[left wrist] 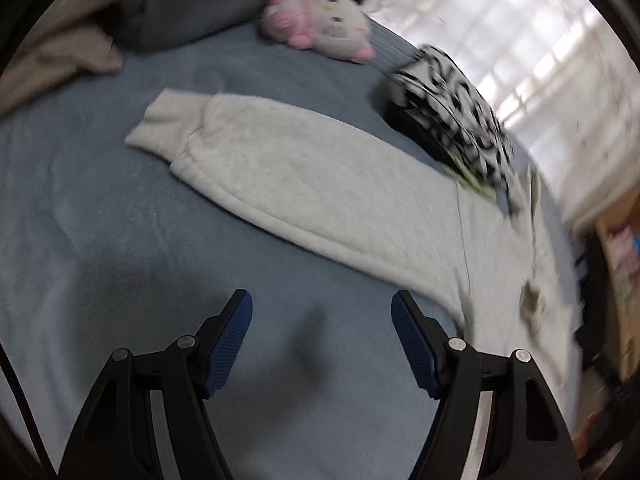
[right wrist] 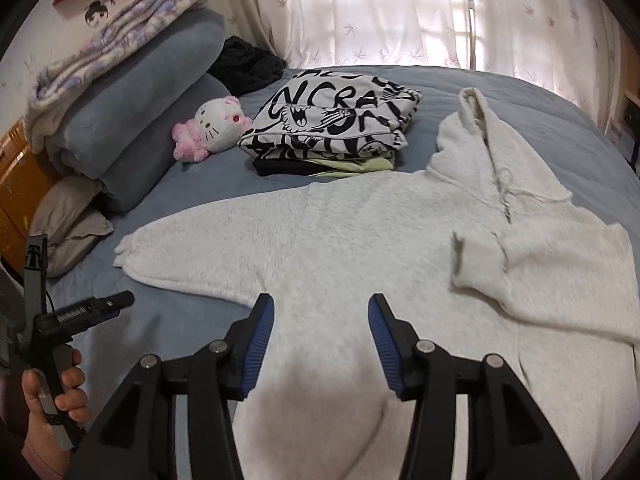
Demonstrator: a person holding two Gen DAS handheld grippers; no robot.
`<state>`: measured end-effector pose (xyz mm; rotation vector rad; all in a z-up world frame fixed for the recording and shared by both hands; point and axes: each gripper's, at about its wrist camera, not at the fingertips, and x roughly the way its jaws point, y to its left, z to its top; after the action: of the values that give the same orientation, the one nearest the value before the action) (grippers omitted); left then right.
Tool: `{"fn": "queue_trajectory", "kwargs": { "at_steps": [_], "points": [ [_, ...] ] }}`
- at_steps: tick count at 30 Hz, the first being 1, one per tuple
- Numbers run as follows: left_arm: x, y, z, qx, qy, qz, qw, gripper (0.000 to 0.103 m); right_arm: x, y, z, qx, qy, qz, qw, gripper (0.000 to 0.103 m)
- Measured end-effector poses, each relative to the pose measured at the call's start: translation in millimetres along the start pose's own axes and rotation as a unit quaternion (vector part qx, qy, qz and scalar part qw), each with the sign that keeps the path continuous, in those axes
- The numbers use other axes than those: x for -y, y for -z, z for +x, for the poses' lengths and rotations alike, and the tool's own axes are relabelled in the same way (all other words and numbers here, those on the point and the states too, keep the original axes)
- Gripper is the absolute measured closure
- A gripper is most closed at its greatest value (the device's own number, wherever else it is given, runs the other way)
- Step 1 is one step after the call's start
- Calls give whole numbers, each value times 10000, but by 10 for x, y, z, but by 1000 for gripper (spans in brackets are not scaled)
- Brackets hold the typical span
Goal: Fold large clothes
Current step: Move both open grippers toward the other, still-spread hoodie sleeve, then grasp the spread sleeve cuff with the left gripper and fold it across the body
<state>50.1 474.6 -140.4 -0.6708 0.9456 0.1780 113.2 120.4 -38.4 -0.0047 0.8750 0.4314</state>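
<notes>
The right gripper (right wrist: pixel 321 330) is held open and empty above the body of a pale grey fleece hoodie (right wrist: pixel 340 240) spread flat on the blue bed cover (left wrist: pixel 100 200). The left gripper (left wrist: pixel 321 330), also open and empty, is poised over bare cover beside the outstretched sleeve (left wrist: pixel 248 152). One sleeve appears already folded across the chest; the outstretched sleeve's ribbed cuff (left wrist: pixel 160 128) would likely be pinched next. Beyond lie folded printed garments (right wrist: pixel 332 128) and a plush cat toy (right wrist: pixel 212 128).

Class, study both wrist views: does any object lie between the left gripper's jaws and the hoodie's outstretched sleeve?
Nothing visible does. Only bare blue bedsheet separates the open left gripper from the pale hoodie's sleeve. The folded clothes pile and plush toy lie beyond the sleeve.
</notes>
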Motion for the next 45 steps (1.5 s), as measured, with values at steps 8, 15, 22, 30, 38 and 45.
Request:
{"fn": "queue_trajectory", "kwargs": {
  "at_steps": [8, 15, 22, 30, 38, 45],
  "points": [
    [-511, -369, 435, 65, 417, -920, 9949, 33, -247, -180, 688, -483, -265, 156, 9984, 54],
    [-582, -694, 634, 410, 174, -1055, 9934, 54, -394, -234, 978, -602, -275, -12, 9978, 54],
    [-370, -823, 428, 1071, -273, -927, 9895, 96, -204, -161, 934, -696, -426, 51, 9967, 54],
    [1386, -856, -445, 1902, 224, 804, 9782, 96, 519, 30, 423, -409, -252, 586, 9971, 54],
    [3341, -355, -283, 1283, 1022, 2054, 9648, 96, 1616, 327, -279, 42, 259, 1254, 9918, 54],
    [4341, 712, 1009, -102, 812, 2805, 9564, 96, 2521, 633, -572, 201, 521, 2067, 9768, 54]
  ]
}}
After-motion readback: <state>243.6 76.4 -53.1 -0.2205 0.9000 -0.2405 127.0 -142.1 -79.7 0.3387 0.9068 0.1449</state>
